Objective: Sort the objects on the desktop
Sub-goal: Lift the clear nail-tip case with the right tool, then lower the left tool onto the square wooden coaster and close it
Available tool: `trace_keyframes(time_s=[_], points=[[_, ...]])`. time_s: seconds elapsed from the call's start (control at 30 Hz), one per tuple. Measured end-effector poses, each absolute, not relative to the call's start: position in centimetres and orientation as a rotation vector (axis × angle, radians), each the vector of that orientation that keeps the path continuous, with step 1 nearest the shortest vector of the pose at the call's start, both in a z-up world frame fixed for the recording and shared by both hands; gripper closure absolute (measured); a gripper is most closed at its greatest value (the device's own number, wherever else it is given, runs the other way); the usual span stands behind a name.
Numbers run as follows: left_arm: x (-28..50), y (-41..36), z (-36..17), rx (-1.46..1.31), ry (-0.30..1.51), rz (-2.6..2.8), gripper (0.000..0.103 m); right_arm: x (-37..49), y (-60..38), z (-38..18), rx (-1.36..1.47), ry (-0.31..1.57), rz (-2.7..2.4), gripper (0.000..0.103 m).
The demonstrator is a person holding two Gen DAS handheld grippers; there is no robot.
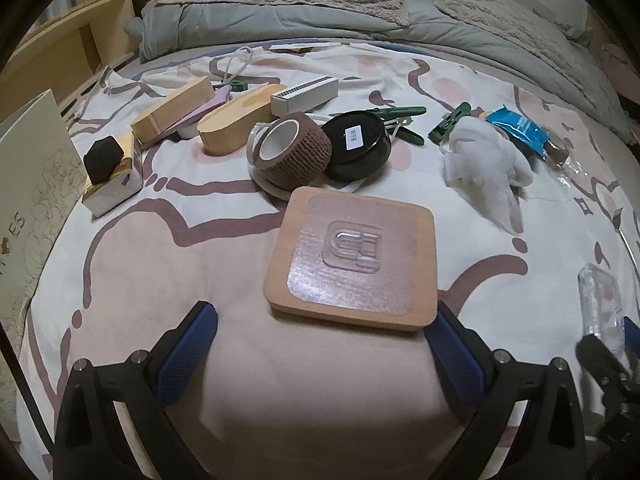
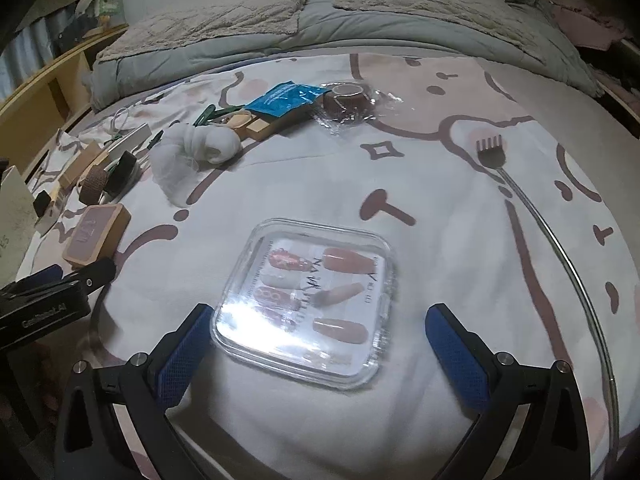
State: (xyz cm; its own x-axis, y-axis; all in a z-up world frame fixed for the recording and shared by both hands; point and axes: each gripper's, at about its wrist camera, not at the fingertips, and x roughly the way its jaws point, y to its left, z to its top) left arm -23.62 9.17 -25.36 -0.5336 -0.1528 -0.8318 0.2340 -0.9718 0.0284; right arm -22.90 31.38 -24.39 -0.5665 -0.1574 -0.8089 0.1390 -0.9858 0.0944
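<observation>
Bedsheet point(image 2: 460, 240) bare around nail box point(image 2: 308, 304), wooden block point(image 1: 352, 264) near clutter

The wooden block point(image 1: 352, 264), centre of the left wrist view, has a matt tan edge and a glossy clear plastic film with a moulded transparent hook on top. Above it, the brown bandage roll point(image 1: 294, 152) shows a rough, woven cloth texture; the black round tin point(image 1: 358, 146) beside it is smooth and semi-glossy with a white paper label. The white gauze wad point(image 1: 486, 160), at right, is soft, matt fabric. The bedsheet point(image 1: 240, 360) is matt printed cloth. In the right wrist view, the clear case point(image 2: 306, 306) at centre is glossy transparent plastic with glare; the back scratcher point(image 2: 528, 204), at right, is polished metal. Gripper pads point(image 2: 186, 350) are blue, finely textured.
</observation>
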Motion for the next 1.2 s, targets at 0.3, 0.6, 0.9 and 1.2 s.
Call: trace_keyframes(time_s=[0.3,0.6,0.9,1.2], points=[[-23.7,9.2,-25.5,1.353,0.127,-2.577,0.000,-22.6,33.1,-24.0,1.364,-0.103,-2.649,0.000],[-23.8,9.3,-25.5,1.346,0.130,-2.584,0.000,-23.2,31.9,-24.2,1.379,0.006,-2.663,0.000],[-24.3,9.2,-25.3,1.367,0.146,-2.590,0.000,-24.0,31.1,-24.3,1.396,0.057,-2.696,0.000],[-25.4,8.8,-25.2,1.387,0.157,-2.612,0.000,-23.8,31.0,-24.5,1.365,0.060,-2.710,0.001]])
